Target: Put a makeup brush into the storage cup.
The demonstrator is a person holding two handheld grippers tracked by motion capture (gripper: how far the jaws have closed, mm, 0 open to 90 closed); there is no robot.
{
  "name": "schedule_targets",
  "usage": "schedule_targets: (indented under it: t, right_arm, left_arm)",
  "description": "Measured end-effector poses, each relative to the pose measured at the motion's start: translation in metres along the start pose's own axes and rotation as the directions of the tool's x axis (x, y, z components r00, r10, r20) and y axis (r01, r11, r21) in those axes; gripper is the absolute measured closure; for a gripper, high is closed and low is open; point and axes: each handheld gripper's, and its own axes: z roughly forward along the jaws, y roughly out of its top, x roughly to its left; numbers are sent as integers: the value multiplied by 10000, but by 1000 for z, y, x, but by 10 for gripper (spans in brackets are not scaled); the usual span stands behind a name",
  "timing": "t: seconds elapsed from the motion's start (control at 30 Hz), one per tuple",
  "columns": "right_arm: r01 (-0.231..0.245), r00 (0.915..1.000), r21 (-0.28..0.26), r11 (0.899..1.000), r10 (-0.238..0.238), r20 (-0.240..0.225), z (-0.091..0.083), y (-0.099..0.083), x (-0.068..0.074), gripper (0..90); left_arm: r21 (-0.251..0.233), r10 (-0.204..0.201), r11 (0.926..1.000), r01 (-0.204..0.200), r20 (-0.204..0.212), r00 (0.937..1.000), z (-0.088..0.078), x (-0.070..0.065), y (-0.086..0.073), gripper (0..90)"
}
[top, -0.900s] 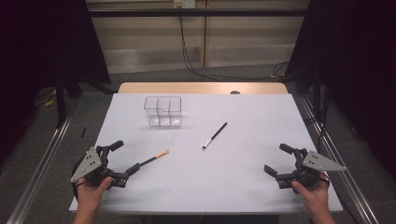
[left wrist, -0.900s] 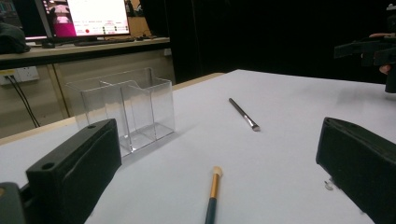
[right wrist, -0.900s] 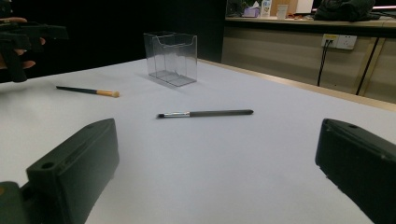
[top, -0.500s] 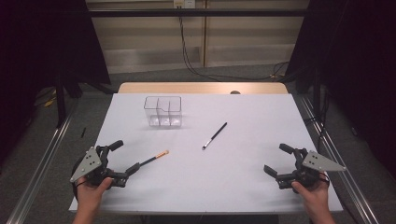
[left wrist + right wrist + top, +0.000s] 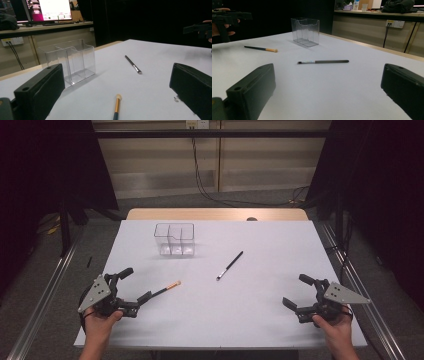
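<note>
I hold one gripper in each hand, both near my edge of the table (image 5: pixel 260 320), w/ white cover on it. My left gripper (image 5: pixel 131 286) is at the front left corner, its jaws spread wide, nothing between them. My left hand (image 5: pixel 97 325) grips it from below. My right gripper (image 5: pixel 301 291) is at the front right, also spread wide and empty, my right hand (image 5: pixel 334 327) under it. The two grippers are well apart.

Just in front of the left gripper lies a brush w/ orange tip (image 5: pixel 165 290), flat on the table. Its dark handle end is close to the lower left jaw; I cannot tell if it touches. In the left gripper view this brush (image 5: pixel 116 106) sits between my two jaws but further out, tip pointing away from me.

Further, near the middle of the table, lies a black brush w/ silver ferrule (image 5: pixel 230 265), flat, at a slant, apart from the orange one. In the right gripper view it (image 5: pixel 323 61) lies across, between the jaws and beyond them.

Behind, toward the far left part, stands a clear plastic organizer (image 5: pixel 174 240), upright, w/ several compartments, all look empty. Nothing touches it.

At the far edge is bare wood strip of the table (image 5: pixel 215 214). Beyond is floor w/ black cables (image 5: pixel 220 195) and a wall.
</note>
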Motion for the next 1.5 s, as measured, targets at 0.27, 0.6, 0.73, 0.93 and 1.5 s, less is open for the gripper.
schedule_targets:
  t: [0.27,0.6,0.73,0.93,1.5]
  right_arm:
    - [32,10000,26,10000,-32,-58,0,0,1,0]
    - [78,9999,4,10000,-78,-88,0,0,0,0]
    - [81,9999,-6,10000,-81,-75,0,0,0,0]
    - [151,9998,30,9999,-151,-127,0,0,1,0]
    - [267,9994,51,9996,-266,-205,1,0,1,0]
  left_arm:
    - [33,-51,10000,51,-79,10000,6,1,3,0]
    - [97,-14,10000,14,19,10000,18,4,4,0]
    - [131,6,9999,-6,22,10000,22,6,5,0]
    - [152,34,9999,-35,28,10000,29,7,6,0]
    - [360,-17,9994,10,176,9998,55,7,7,0]
